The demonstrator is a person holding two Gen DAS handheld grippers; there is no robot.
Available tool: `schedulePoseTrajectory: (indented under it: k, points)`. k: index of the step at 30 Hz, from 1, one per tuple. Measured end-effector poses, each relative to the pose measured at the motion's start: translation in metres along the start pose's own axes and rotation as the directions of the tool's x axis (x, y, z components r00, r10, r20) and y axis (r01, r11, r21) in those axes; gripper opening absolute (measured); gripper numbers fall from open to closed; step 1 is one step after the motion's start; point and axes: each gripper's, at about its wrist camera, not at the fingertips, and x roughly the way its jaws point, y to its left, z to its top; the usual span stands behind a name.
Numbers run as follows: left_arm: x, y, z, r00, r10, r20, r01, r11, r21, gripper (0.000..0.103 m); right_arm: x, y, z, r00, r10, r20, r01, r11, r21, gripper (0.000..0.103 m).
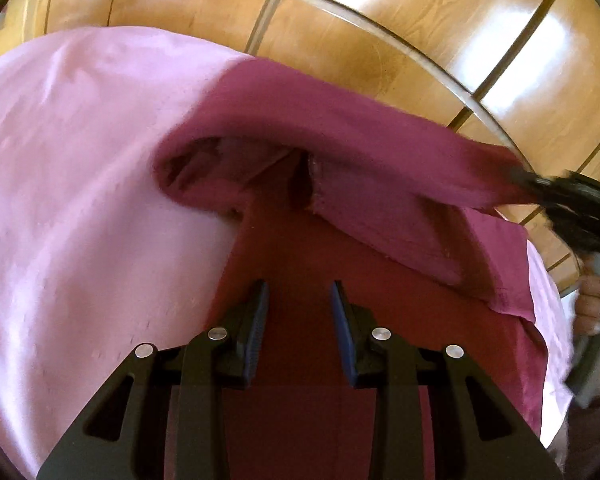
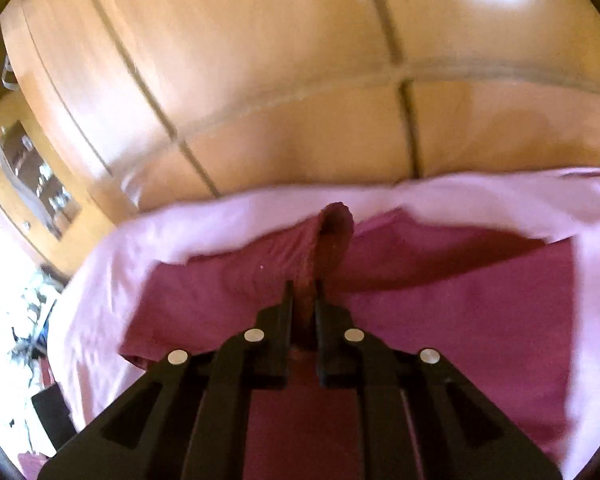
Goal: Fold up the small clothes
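A maroon garment point(image 1: 320, 128) lies on a pale pink cloth point(image 1: 80, 160) spread over a round glass table. My left gripper point(image 1: 300, 292) hovers over the garment's near part, jaws apart, nothing pinched between the blue pads. My right gripper point(image 2: 303, 292) is shut on a bunched fold of the maroon garment point(image 2: 460, 280), which sticks up past the fingertips. In the left wrist view the right gripper point(image 1: 540, 184) holds that edge lifted at the right, so the fabric arches above the flat layer underneath.
The glass table rim point(image 1: 380, 24) curves around the pink cloth point(image 2: 220, 216), with shiny wooden floor tiles point(image 1: 440, 8) seen beyond and through it. A person's hand point(image 1: 596, 304) grips the right tool. A wooden cabinet point(image 2: 40, 184) and clutter stand far left.
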Motion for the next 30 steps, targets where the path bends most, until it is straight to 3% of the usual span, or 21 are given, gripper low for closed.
schedulePoseTrajectory:
  k: [3,5,9,13,15,17,19,20,21,22,23,26,30]
  points:
    - [-0.001,-0.001,-0.001,1.000,0.008,0.005,-0.008,1.000,0.011,0.031,-0.038,-0.032,0.000,0.999,-0.001,0.045,-0.001,0.999,0.048,0.008]
    - [0.001,-0.003,0.001,1.000,0.017,0.004,-0.017,1.000,0.018,0.031,-0.050,-0.058,-0.008,0.998,-0.054,0.040,0.052,0.996,0.068,0.008]
    - [-0.002,-0.005,-0.001,0.999,0.040,-0.001,-0.040,0.999,0.031,0.031,-0.045,-0.116,-0.030,0.985,-0.172,-0.020,0.173,0.970,0.169,0.008]
    - [-0.010,-0.011,-0.002,0.998,0.068,0.004,-0.068,0.996,0.060,0.031,-0.030,-0.147,-0.052,0.977,-0.192,-0.092,0.208,0.952,0.222,0.010]
    - [-0.020,-0.016,0.001,0.997,0.073,0.040,-0.076,0.994,0.083,0.031,-0.032,-0.142,-0.053,0.973,-0.219,-0.075,0.229,0.955,0.189,0.010]
    - [-0.029,-0.022,0.005,0.995,0.070,0.077,-0.078,0.992,0.101,0.031,-0.035,-0.135,-0.049,0.956,-0.289,-0.054,0.294,0.947,0.130,0.009]
    - [-0.035,-0.031,0.016,0.991,0.057,0.119,-0.071,0.990,0.120,0.031,-0.037,-0.136,-0.050,0.952,-0.299,-0.069,0.305,0.946,0.109,0.009]
    - [-0.034,-0.035,0.021,0.991,0.056,0.123,-0.072,0.989,0.131,0.031,-0.035,-0.134,-0.049,0.951,-0.299,-0.082,0.305,0.948,0.087,0.013]
    - [-0.030,-0.042,0.026,0.990,0.064,0.128,-0.083,0.985,0.149,0.031,-0.035,-0.128,-0.048,0.947,-0.310,-0.085,0.316,0.947,0.058,0.023]
    - [-0.025,-0.048,0.030,0.989,0.074,0.130,-0.095,0.981,0.168,0.031,-0.037,-0.124,-0.048,0.945,-0.320,-0.073,0.323,0.945,0.042,0.045]
    - [-0.019,-0.053,0.032,0.988,0.087,0.129,-0.110,0.977,0.185,0.031,-0.042,-0.119,-0.048,0.945,-0.324,-0.048,0.326,0.945,0.029,0.049]
    - [-0.005,-0.061,0.034,0.987,0.109,0.118,-0.132,0.969,0.209,0.031,-0.057,-0.094,-0.043,0.957,-0.289,0.036,0.290,0.957,-0.019,0.053]
    - [0.008,-0.068,0.029,0.982,0.147,0.115,-0.172,0.953,0.251,0.031,-0.041,-0.065,-0.037,0.973,-0.229,0.038,0.231,0.969,-0.088,0.058]
